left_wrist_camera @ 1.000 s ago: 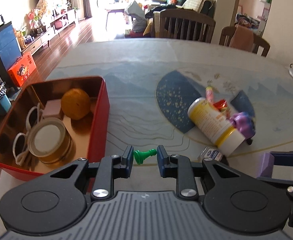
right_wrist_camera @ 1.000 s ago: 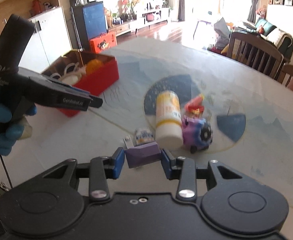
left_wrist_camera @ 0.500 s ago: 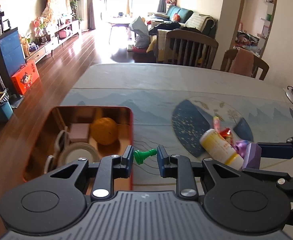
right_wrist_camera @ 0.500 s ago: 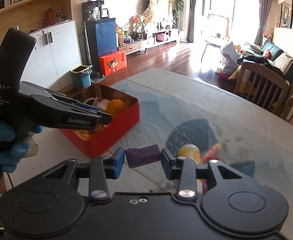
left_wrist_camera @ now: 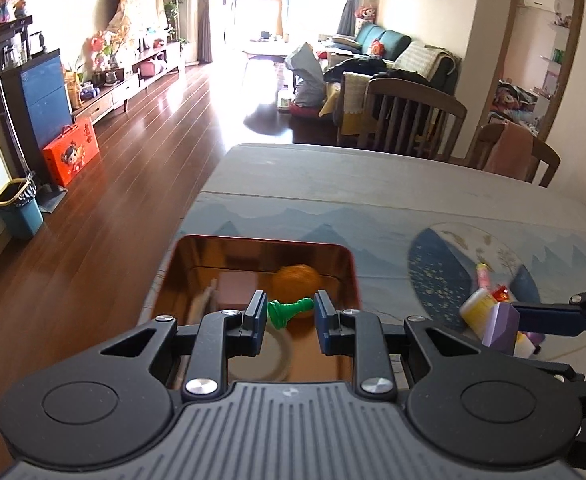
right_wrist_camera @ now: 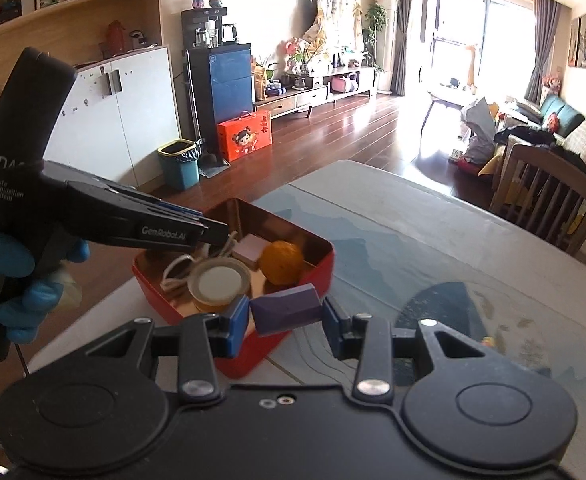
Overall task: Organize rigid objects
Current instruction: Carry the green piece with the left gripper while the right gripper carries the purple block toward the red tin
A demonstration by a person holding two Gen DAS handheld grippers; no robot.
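The left gripper (left_wrist_camera: 288, 315) pinches a green chess pawn (left_wrist_camera: 290, 311) directly above the red tin (right_wrist_camera: 317, 276), over its orange ball (right_wrist_camera: 283, 262). To its right, the right gripper (right_wrist_camera: 286, 320) clamps a purple block (right_wrist_camera: 286, 309) beside the tin, above the tabletop (right_wrist_camera: 413, 232).

The left gripper (left_wrist_camera: 289, 317), a black two-finger tool, tilts downward at the lower middle of its own view, its blue-padded fingers (left_wrist_camera: 255, 316) pinched on a small green chess pawn (left_wrist_camera: 289, 311) lying crosswise between them. A hand in a blue glove (right_wrist_camera: 17, 280) grips its handle at the left edge of the right wrist view. The right gripper (right_wrist_camera: 285, 322), equally black, also tilts downward at the lower middle of its own view, fingers (right_wrist_camera: 237, 320) clamped on an angular purple block (right_wrist_camera: 285, 310).
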